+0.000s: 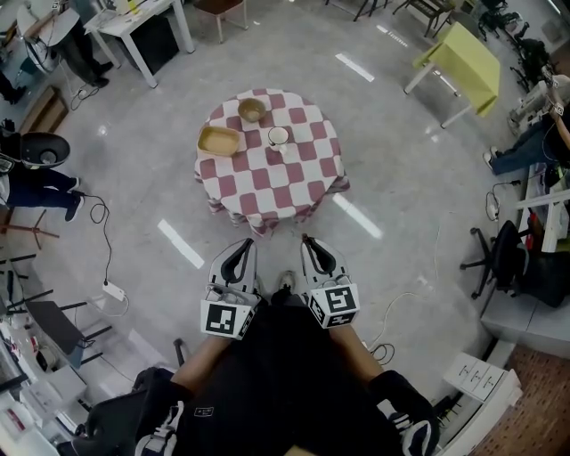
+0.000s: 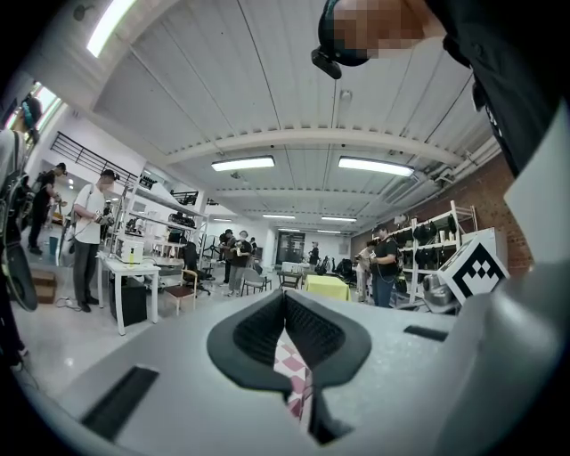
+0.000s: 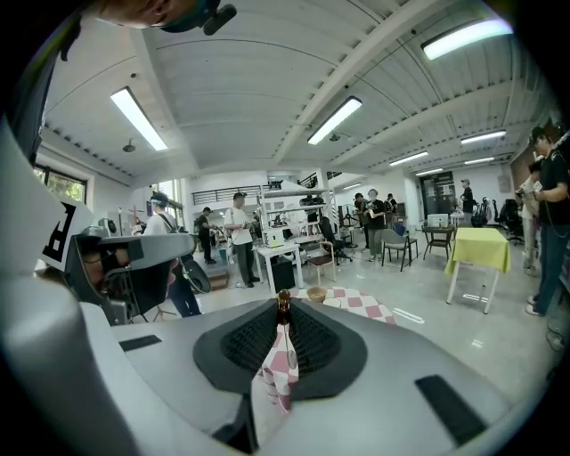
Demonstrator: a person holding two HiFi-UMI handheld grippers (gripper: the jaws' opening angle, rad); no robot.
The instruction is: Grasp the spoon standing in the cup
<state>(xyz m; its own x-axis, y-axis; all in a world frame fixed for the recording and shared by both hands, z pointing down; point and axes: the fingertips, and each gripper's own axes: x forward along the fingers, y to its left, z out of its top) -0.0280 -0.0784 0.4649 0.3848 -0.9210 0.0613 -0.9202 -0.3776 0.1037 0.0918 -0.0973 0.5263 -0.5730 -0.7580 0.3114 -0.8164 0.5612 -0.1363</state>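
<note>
A small white cup (image 1: 279,136) stands on a round table with a red-and-white checked cloth (image 1: 267,191), well ahead of me across the floor. At this distance I cannot make out a spoon in it. My left gripper (image 1: 240,253) and right gripper (image 1: 312,246) hang side by side close to my body, well short of the table. Both have their jaws together with nothing between them. In the left gripper view the left gripper (image 2: 285,299) shows only a sliver of checked cloth through its gap. In the right gripper view the right gripper (image 3: 283,308) points at the table (image 3: 361,305).
A wooden bowl (image 1: 252,109) and a tan tray (image 1: 220,141) share the table with the cup. Bare grey floor lies between me and the table. A yellow table (image 1: 468,58), a white desk (image 1: 134,22), office chairs (image 1: 499,258), floor cables and people ring the room.
</note>
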